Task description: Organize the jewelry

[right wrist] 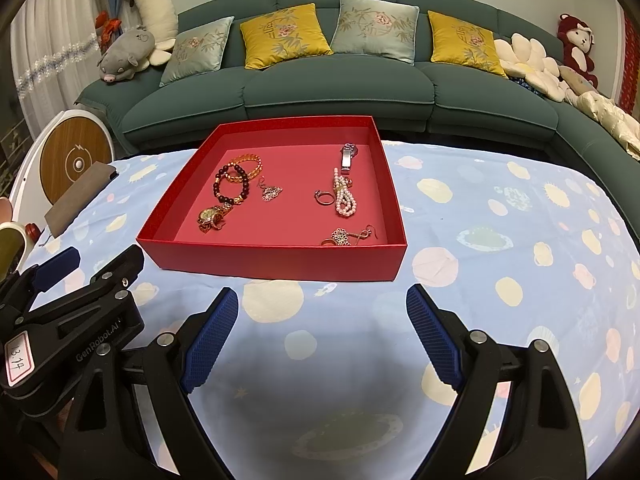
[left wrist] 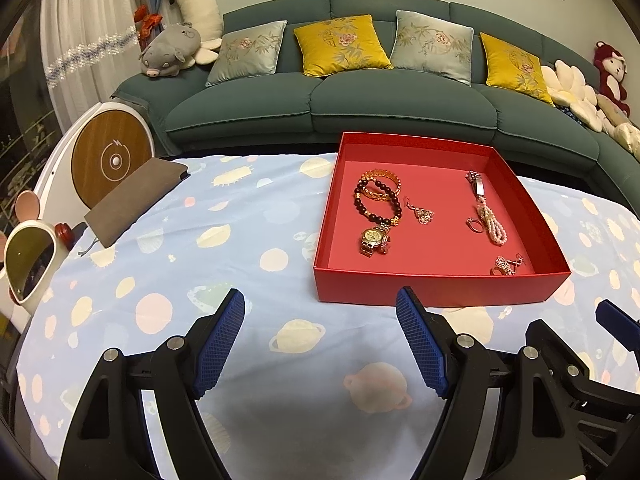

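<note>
A shallow red box (left wrist: pixel 436 290) (right wrist: pixel 280 262) sits on the blue planet-print cloth. Inside lie a gold bangle (left wrist: pixel 382 184) (right wrist: pixel 250 164), a dark bead bracelet (left wrist: pixel 370 204) (right wrist: pixel 230 188), a gold watch (left wrist: pixel 372 238) (right wrist: pixel 210 216), a silver watch (left wrist: pixel 476 184) (right wrist: pixel 347 156), a pearl bracelet (left wrist: pixel 492 226) (right wrist: pixel 344 200), a ring (left wrist: pixel 474 225) (right wrist: pixel 323 199) and earrings (left wrist: pixel 422 214) (right wrist: pixel 272 192). My left gripper (left wrist: pixel 320 304) is open and empty just before the box's near wall. My right gripper (right wrist: pixel 322 302) is open and empty, also just short of the box.
A grey pouch (left wrist: pixel 134 200) lies at the cloth's left edge by a round wooden charger (left wrist: pixel 114 160). A mirror (left wrist: pixel 28 264) stands far left. A green sofa (left wrist: pixel 360 100) with cushions lies behind the table. Each gripper shows at the other view's side.
</note>
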Action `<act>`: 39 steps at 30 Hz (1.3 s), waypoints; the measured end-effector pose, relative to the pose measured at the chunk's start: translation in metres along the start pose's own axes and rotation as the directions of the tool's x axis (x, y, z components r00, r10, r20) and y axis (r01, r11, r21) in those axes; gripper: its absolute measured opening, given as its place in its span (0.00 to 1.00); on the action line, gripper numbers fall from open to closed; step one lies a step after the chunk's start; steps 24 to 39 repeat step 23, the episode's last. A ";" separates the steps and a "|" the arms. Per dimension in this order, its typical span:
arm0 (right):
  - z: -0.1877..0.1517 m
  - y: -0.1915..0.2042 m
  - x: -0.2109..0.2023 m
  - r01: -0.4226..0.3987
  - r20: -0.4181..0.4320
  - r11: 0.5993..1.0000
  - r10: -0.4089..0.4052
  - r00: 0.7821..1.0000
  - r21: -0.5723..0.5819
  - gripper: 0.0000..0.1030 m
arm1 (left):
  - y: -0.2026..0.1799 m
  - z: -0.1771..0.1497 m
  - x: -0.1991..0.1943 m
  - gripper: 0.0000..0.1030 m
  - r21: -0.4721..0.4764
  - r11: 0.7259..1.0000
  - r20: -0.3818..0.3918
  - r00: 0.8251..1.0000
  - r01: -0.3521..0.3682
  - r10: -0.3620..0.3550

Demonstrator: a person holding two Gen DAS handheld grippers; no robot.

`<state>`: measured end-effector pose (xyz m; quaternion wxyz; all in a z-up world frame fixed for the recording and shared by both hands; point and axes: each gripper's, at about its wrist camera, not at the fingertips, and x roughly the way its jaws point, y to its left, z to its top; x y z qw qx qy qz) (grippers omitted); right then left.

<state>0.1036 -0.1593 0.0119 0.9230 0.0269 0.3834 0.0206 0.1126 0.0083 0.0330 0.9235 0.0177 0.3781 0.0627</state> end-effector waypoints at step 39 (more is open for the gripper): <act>-0.001 0.001 -0.002 0.039 0.017 0.999 -0.039 0.999 0.016 0.83 | -0.002 0.000 0.001 0.73 -0.004 1.000 0.006 1.000 0.015 -0.015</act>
